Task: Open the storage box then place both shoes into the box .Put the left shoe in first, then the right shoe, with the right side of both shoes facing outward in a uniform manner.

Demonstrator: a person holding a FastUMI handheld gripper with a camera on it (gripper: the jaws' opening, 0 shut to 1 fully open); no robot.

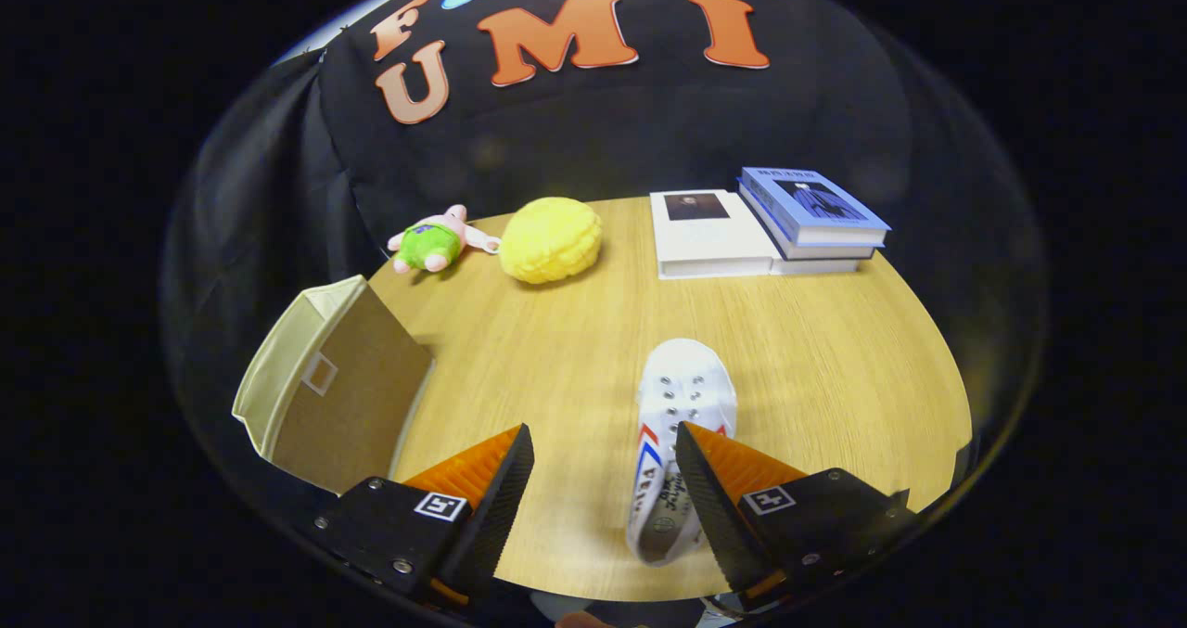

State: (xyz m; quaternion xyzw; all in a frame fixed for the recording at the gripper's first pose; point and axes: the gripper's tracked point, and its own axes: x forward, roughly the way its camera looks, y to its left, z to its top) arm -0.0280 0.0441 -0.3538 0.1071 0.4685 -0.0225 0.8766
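Claw (603,442) open, holding nothing. Shoe (682,424) lies just ahead, against the right finger's inner side, long axis running straight away from me, toe toward the counter's far edge. I see only one shoe. Box (315,387) sits at the counter's left edge, beyond the left finger. Bare counter (835,359) between shoe and box; toys and books stay well apart at the far edge.

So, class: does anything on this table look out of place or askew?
Little stands out. The storage box sits at the table's near left edge, its brown panel leaning at a slant. One white shoe lies between the open fingers, close against the right one, not gripped. No second shoe is in sight.
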